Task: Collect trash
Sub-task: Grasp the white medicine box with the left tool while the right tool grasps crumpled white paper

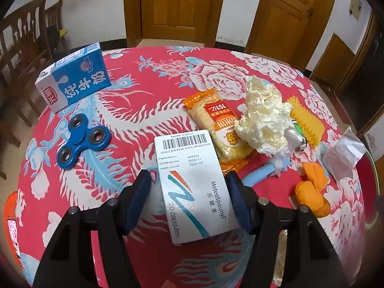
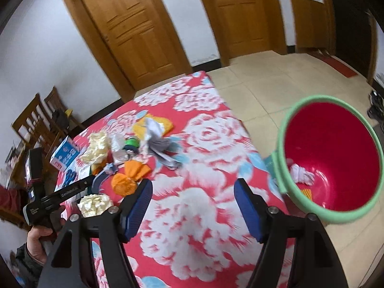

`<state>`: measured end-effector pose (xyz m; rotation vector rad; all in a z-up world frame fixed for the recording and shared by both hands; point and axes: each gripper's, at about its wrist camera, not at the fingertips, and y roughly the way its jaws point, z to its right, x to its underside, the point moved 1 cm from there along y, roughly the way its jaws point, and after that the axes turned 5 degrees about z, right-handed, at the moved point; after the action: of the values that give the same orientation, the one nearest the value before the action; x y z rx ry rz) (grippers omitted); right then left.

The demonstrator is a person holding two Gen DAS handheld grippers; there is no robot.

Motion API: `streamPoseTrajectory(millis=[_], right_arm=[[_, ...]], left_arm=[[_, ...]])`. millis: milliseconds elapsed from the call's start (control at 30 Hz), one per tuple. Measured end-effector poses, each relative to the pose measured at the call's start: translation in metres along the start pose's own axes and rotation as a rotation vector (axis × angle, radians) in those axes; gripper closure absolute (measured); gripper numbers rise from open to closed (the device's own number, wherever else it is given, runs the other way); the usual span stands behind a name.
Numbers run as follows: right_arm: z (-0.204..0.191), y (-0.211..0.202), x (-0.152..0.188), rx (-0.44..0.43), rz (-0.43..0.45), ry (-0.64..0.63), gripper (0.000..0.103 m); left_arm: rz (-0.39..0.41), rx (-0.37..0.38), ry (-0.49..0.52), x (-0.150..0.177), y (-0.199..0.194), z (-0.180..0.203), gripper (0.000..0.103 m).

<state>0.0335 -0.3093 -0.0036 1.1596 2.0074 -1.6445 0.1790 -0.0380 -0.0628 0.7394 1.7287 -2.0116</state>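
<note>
Medicine box between parted left gripper pads, right pad touching; right gripper open, empty.

- White capsule box: flat cardboard, barcode at its far end, "20 capsules" printed along one side, lying face-up on the table.
- Rice-cracker packet: orange-ended clear wrapper, lying flat, its near end under the box's far corner.
- Crumpled cream tissue: resting on the packet's right edge.
- Orange wrapper: scrunched, near the table's right side.
- Bin: red inside, green rim, standing on the floor beside the table, white scraps at its bottom.
</note>
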Motion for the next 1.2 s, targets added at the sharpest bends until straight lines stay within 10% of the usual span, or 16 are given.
streamPoseTrajectory(millis=[433,1200], right_arm=[[-0.047,0.059,-0.019,-0.008,-0.060,-0.133,0.027],[-0.020,0.085,-0.016,0.012,-0.127,-0.032,0.091]], left_arm=[[0.020,-0.008,0.006,0.002,-0.002,0.000,0.039],[0.045,0.003,-0.021,0.001,-0.009,-0.007,0.050]])
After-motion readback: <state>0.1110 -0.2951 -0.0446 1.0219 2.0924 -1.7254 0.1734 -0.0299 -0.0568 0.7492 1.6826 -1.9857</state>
